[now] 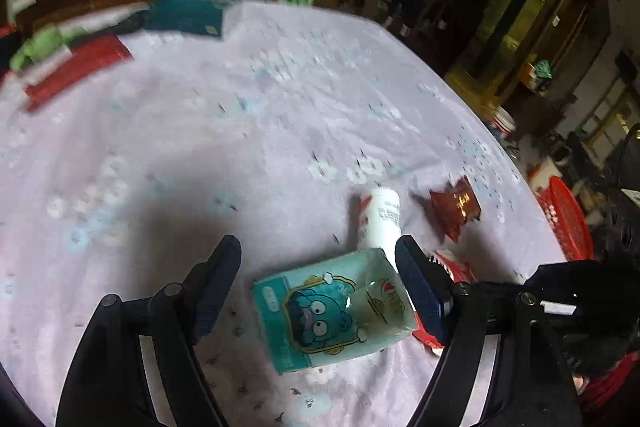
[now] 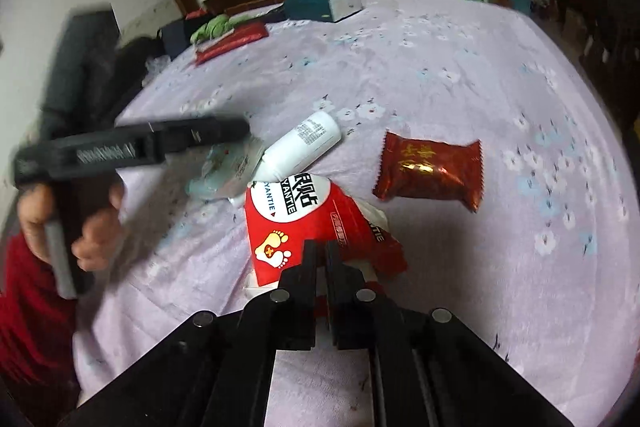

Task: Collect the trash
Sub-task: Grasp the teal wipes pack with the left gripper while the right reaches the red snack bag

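A: What is the biggest thing here?

B: The table [image 2: 460,75], under a pale lilac cloth printed with small flowers. Along its far edge lie a dark teal tissue box [image 2: 324,5], a flat red packet [image 2: 232,43] and something green [image 2: 210,27] just beside that packet.

A: And the trash?

B: It sits in a loose cluster on the near part of the table. The red and white wrapper [image 2: 316,223] with a foot drawing is the largest piece. The right claw [image 2: 320,251] has its two fingers nearly together, pinching the near edge of that wrapper.

A: The left claw?

B: The left claw [image 1: 318,259] is spread wide, one finger on each side of a teal tissue pack [image 1: 332,311] with a cartoon face. Neither finger touches the pack as far as I can tell; it lies flat on the cloth. In the right wrist view a hand [image 2: 80,223] holds that claw's handle, with a red sleeve [image 2: 28,307] below it.

A: Smaller things?

B: A dark red snack packet [image 2: 430,169] lies apart, to the right of the wrapper. A white bottle [image 2: 302,145] lies on its side, just beyond the tissue pack and touching the wrapper's far end.
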### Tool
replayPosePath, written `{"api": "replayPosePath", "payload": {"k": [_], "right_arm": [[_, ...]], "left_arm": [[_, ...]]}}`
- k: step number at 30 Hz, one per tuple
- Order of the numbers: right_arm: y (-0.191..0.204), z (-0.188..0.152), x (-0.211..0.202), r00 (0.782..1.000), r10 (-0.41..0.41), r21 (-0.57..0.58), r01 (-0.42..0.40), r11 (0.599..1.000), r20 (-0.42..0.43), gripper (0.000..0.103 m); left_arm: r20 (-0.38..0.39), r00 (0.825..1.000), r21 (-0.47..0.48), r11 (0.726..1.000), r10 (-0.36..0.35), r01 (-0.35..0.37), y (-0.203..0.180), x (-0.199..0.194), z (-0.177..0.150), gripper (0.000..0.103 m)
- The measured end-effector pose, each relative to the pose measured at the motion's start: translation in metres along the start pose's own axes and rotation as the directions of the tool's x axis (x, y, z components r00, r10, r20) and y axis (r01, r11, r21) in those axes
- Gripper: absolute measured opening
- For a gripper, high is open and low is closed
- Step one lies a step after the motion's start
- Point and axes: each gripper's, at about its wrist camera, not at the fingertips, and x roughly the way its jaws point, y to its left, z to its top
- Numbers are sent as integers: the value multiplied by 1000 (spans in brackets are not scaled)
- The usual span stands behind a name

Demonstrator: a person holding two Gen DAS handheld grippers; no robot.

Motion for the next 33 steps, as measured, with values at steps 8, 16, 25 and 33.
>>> {"api": "replayPosePath", "payload": {"k": [8, 16, 25, 33], "right_arm": [[-19, 1, -10, 999, 46, 69, -47, 996, 13, 22], [-24, 2, -15, 998, 58, 68, -59, 996, 24, 38], [-31, 5, -30, 998, 17, 71, -21, 997, 56, 61], [-60, 12, -42, 994, -73, 165, 58, 985, 84, 64]], "left_arm": [[-122, 985, 68, 990, -119, 128, -11, 2, -30, 77], [-93, 995, 224, 973, -35, 56, -50, -19, -75, 78], [-51, 998, 56, 998, -27, 30, -48, -13, -69, 32], [-15, 997, -23, 997, -77, 77, -45, -19, -71, 15]]}}
